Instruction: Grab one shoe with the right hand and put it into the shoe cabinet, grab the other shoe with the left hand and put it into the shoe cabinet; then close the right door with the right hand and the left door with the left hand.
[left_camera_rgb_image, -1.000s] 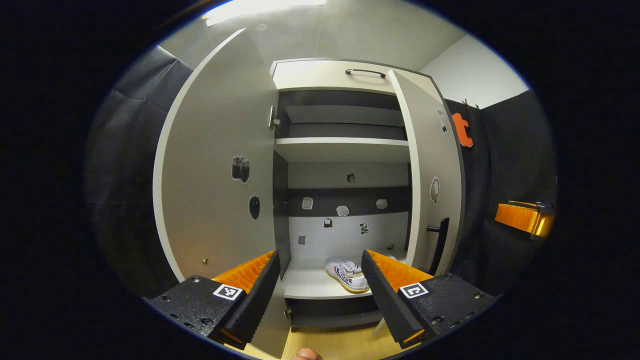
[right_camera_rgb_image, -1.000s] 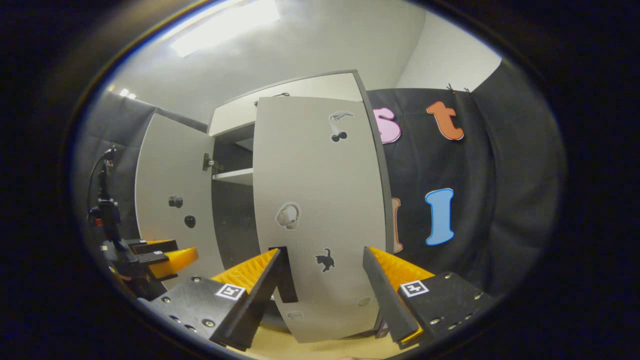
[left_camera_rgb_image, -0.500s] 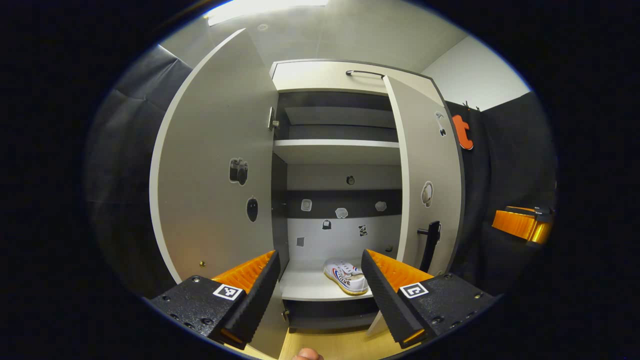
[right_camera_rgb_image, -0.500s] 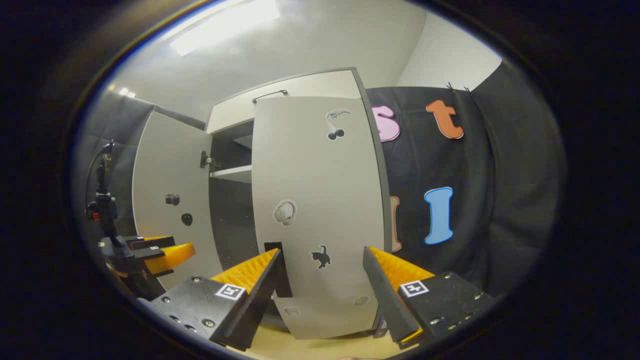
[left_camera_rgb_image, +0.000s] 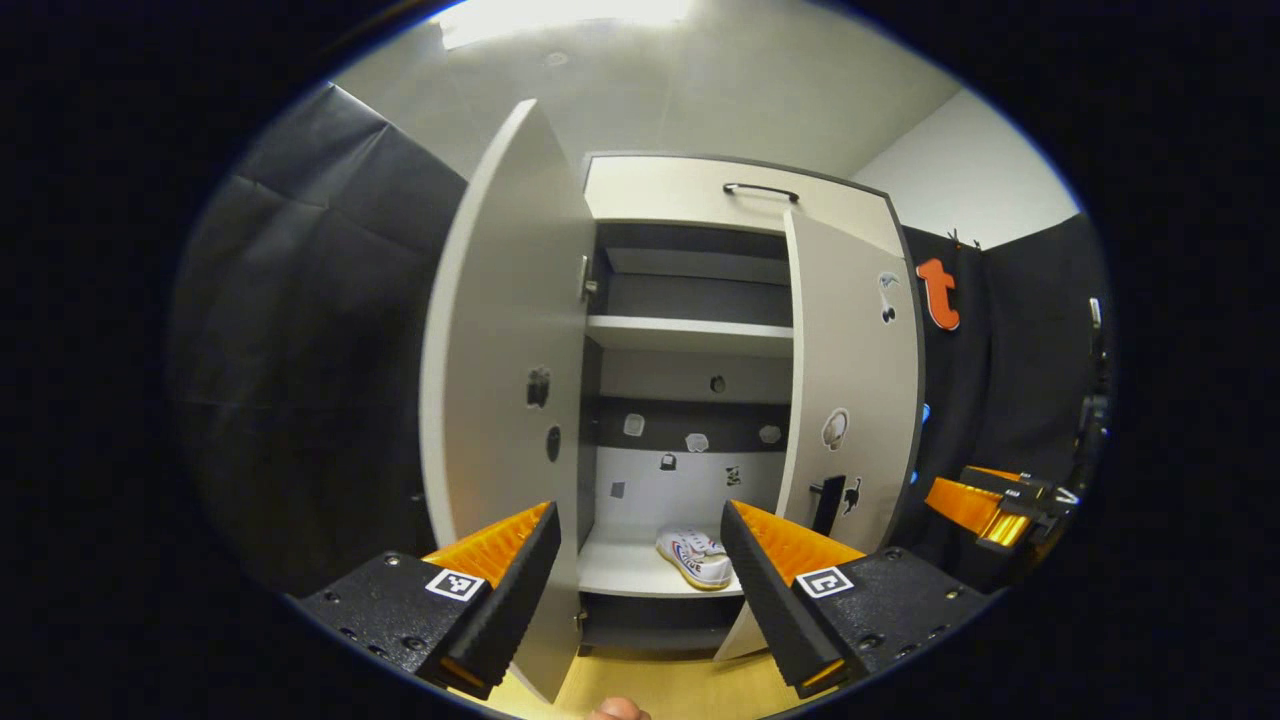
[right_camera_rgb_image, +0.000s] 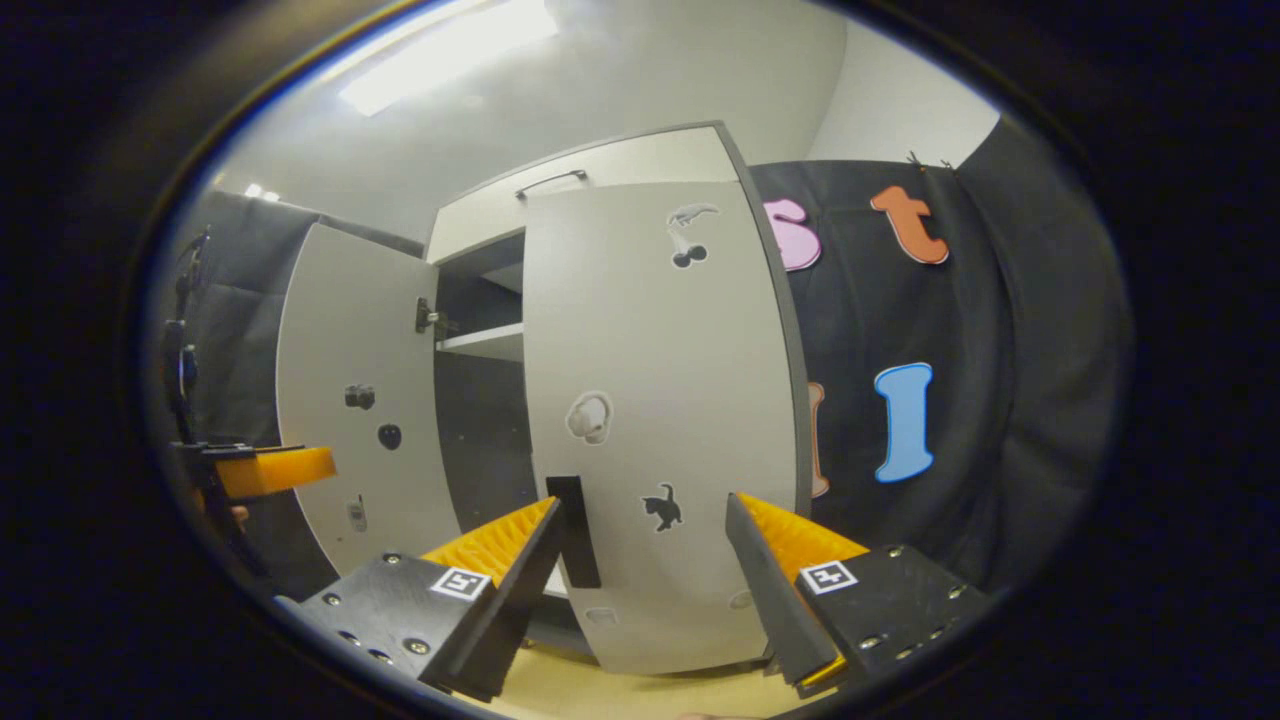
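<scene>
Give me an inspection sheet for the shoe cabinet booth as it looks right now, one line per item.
Surface: pale wood floor below the shoe cabinet.
Job's things: white shoe on the bottom shelf; left door wide open; right door partly closed.
Clutter: stickers on the doors and back panel.
Grippers: left gripper open, empty; right gripper open, facing the right door near its handle.
Cables: nothing seen.
Surroundings: black cloth wall, ceiling light.

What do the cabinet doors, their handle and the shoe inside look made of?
Right door: likely matte laminated board, flat pale grey with a dark edge. Door handle: matte black bar, metal or plastic, unclear. Shoe: white canvas-like upper on a tan, rubbery-looking sole.
</scene>
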